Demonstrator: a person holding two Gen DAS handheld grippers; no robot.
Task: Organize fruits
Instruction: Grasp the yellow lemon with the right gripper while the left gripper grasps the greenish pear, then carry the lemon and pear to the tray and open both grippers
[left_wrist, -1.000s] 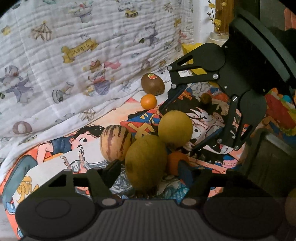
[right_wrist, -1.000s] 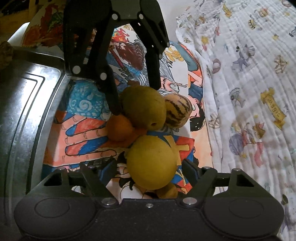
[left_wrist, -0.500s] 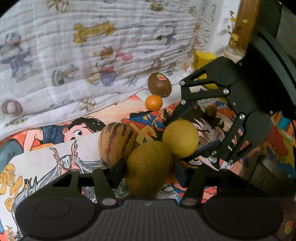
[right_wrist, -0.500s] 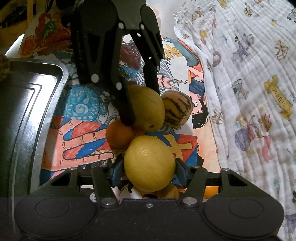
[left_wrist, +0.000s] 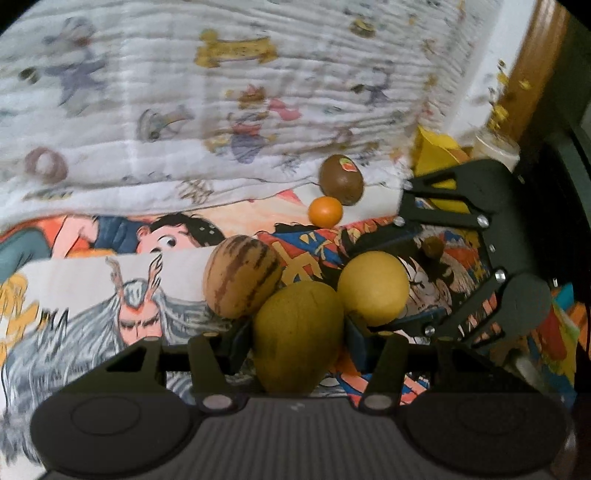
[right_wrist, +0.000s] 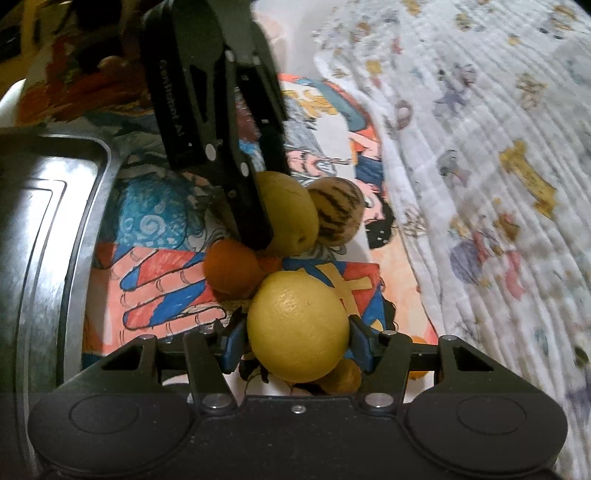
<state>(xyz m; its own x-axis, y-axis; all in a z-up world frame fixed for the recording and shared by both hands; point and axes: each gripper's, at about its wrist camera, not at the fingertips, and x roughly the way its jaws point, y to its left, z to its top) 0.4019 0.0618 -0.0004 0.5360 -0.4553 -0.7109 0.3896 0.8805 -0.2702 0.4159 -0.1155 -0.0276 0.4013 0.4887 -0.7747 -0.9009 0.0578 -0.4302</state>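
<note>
Left hand first. My left gripper (left_wrist: 297, 341) is clamped on the olive-green oval pear (left_wrist: 297, 334); half a second back the pads only flanked it, now they press both flanks. Just ahead and left of its fingers, the tan brown-striped melon (left_wrist: 242, 277) touches the pear. Farther ahead, well apart, sit a small orange tangerine (left_wrist: 325, 211) and a brown stickered kiwi (left_wrist: 341, 180) at the edge of the white cartoon-print quilt (left_wrist: 184, 92).

Right hand. My right gripper (right_wrist: 297, 338) has also closed, on the round yellow lemon (right_wrist: 298, 326); a second ago its fingers stood wide. A dull orange fruit (right_wrist: 232, 269) lies just ahead-left, touching the lemon. Far left of this gripper, the steel tray (right_wrist: 48, 229) waits on the colourful comic-print cloth (right_wrist: 155, 291).

Judgement: both grasps look seated, so lifting comes next, the tray being the likely destination. The neighbours may roll once the pear and lemon leave.
</note>
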